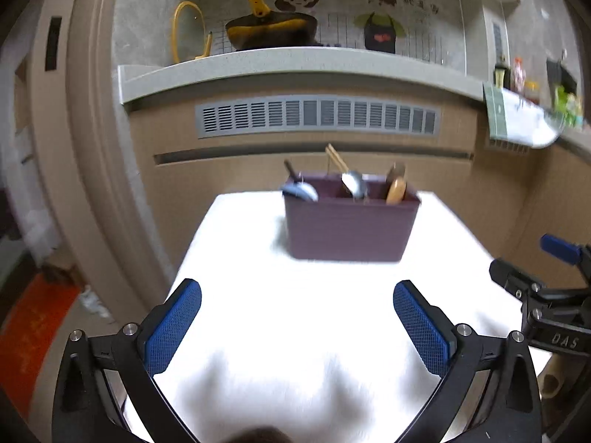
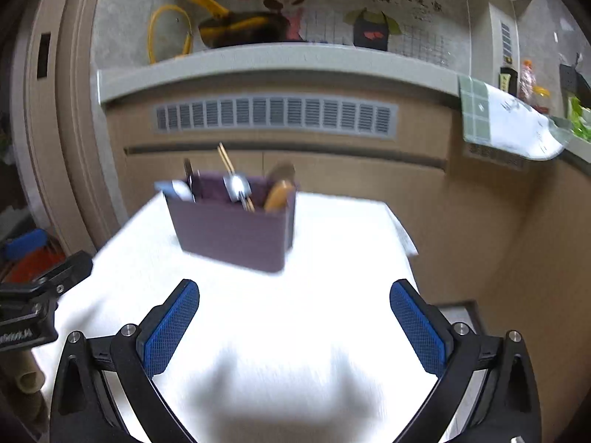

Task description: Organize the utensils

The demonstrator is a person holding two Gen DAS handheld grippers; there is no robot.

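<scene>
A dark purple utensil box stands at the far end of a white table; it also shows in the right wrist view. In it stand a blue-headed utensil, wooden chopsticks, a metal spoon and a wooden spoon. My left gripper is open and empty, well short of the box. My right gripper is open and empty, right of the box, and shows at the right edge of the left wrist view.
Behind the table runs a brown cabinet with a grey vent grille under a grey counter. A yellow-handled pan sits on the counter. A cloth hangs at the right. An orange item lies on the floor left.
</scene>
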